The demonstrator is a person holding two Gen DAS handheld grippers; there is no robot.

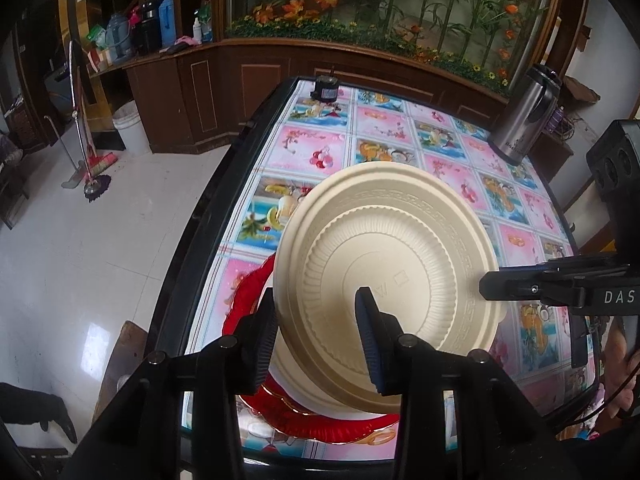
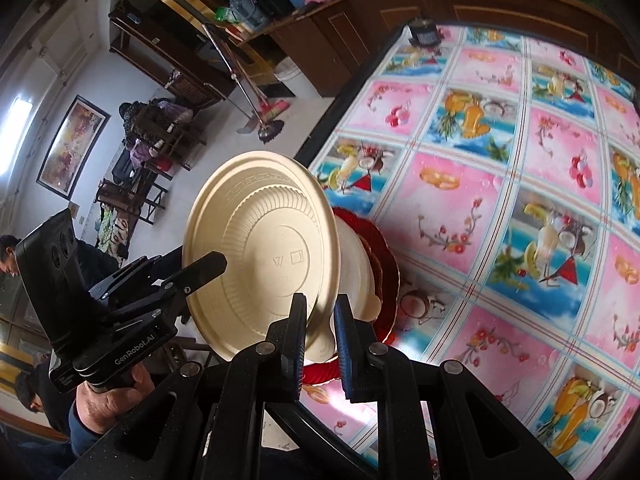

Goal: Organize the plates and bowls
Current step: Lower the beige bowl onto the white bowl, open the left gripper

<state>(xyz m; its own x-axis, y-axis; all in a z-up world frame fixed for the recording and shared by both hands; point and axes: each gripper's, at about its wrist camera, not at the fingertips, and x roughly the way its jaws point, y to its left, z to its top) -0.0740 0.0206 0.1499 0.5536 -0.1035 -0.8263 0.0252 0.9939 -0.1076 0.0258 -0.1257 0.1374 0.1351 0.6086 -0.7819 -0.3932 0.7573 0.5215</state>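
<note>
Black two-finger left gripper (image 1: 320, 334), lowest in the left wrist view: jaws stand on either side of the rim of a cream moulded plastic bowl (image 1: 394, 264), turned bottom-up. No earlier picture shows any change; whether the pads press the rim or stand just off it cannot be told.

Black two-finger right gripper (image 2: 322, 330), at 6 o'clock in the right wrist view: jaws nearly together, pinching the same bowl's rim at its lower edge. In the left wrist view its finger reaches the bowl from 3 o'clock.

Cream bowl: held tilted on edge between the two grippers, over the stack. Judged reason: a grip on two sides steadies a wide, light piece for lowering onto the pile.

Stack beneath: another cream piece (image 2: 360, 276) nested on a red scalloped plate with gilt trim (image 1: 304, 420), resting on the worktop (image 1: 384, 128) near its left edge, at 6 o'clock.

Worktop: covered with a pink and blue fruit-print cloth. Steel vacuum flask (image 1: 520, 116) stands at 2 o'clock, well apart.

Writing: "DAS" on the right gripper body; "GenRobot.AI" on the left gripper body; faint embossed marks on the bowl base, unreadable; flask lettering too small to read.
</note>
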